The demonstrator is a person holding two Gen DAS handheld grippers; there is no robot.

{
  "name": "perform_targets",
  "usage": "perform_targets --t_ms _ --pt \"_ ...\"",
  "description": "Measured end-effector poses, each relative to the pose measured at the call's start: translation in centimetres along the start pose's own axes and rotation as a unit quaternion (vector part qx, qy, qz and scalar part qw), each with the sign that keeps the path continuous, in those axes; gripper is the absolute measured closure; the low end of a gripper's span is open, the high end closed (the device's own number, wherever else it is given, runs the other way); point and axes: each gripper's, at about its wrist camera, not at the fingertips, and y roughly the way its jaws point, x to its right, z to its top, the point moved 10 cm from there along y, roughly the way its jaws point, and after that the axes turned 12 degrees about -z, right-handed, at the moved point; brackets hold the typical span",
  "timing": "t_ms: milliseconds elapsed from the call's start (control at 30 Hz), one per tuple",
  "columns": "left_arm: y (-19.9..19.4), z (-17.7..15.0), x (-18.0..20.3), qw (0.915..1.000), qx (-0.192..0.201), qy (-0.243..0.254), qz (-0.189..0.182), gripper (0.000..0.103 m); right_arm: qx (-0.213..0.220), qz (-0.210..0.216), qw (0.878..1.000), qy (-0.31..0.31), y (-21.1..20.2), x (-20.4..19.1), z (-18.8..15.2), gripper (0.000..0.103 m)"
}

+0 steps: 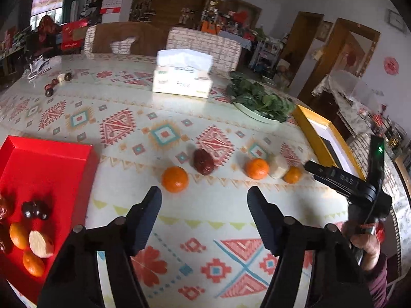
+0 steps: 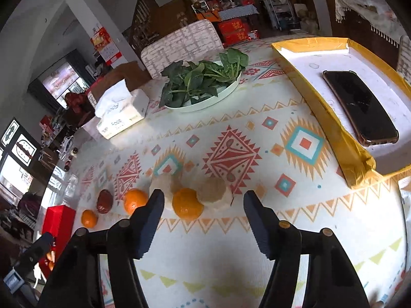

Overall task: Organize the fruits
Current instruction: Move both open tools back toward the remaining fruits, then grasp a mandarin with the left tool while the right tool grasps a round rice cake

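Both hand-held grippers, left (image 1: 204, 197) and right (image 2: 203, 201), are wide open and empty. Lower the right around the round orange tangerine (image 2: 187, 207), avoiding the pale cut piece (image 2: 214, 191) touching it.

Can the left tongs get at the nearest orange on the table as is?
Probably yes. The left tongs are open and empty, the orange sits just ahead of them on bare cloth, and the date lies apart from it, so nothing blocks the approach.
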Motion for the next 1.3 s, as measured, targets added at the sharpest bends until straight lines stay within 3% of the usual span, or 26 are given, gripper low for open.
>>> perform_targets --t_ms 300,667,800,867,933,967,1300 --pt "2.1 1.2 -4.5 0.9989 -0.003 -0.038 0.025 0.034 0.032 0.005 0.999 0.016 0.2 0.9 0.8 0.038" --pt "7.5 0.4 -4.4 0.9968 -0.049 0.012 0.061 0.034 0.05 0.022 0.998 0.024 -0.3 1.0 1.2 0.038" --pt "8.3 -0.1 -3.9 0.9964 -0.056 0.024 0.058 0.034 0.054 0.025 0.998 0.009 -0.4 0.3 1.1 0.038" --pt "8.4 -0.2 -3.8 0.9967 -0.056 0.025 0.053 0.046 0.059 0.029 0.998 -0.004 -0.6 -0.4 0.9 0.038" --pt "8.5 -0.4 -3.9 0.9957 -0.06 0.029 0.064 0.067 0.066 0.031 0.997 -0.019 -0.9 -1.3 0.8 0.038" --pt "8.4 -0.5 -3.8 0.9955 -0.059 0.033 0.066 0.07 0.069 0.031 0.997 -0.025 -1.0 -1.6 0.7 0.038" --pt "7.8 -1.1 -3.2 0.9991 -0.027 0.016 0.029 0.07 0.07 0.029 0.995 -0.068 -1.0 -3.8 -0.4 0.038"
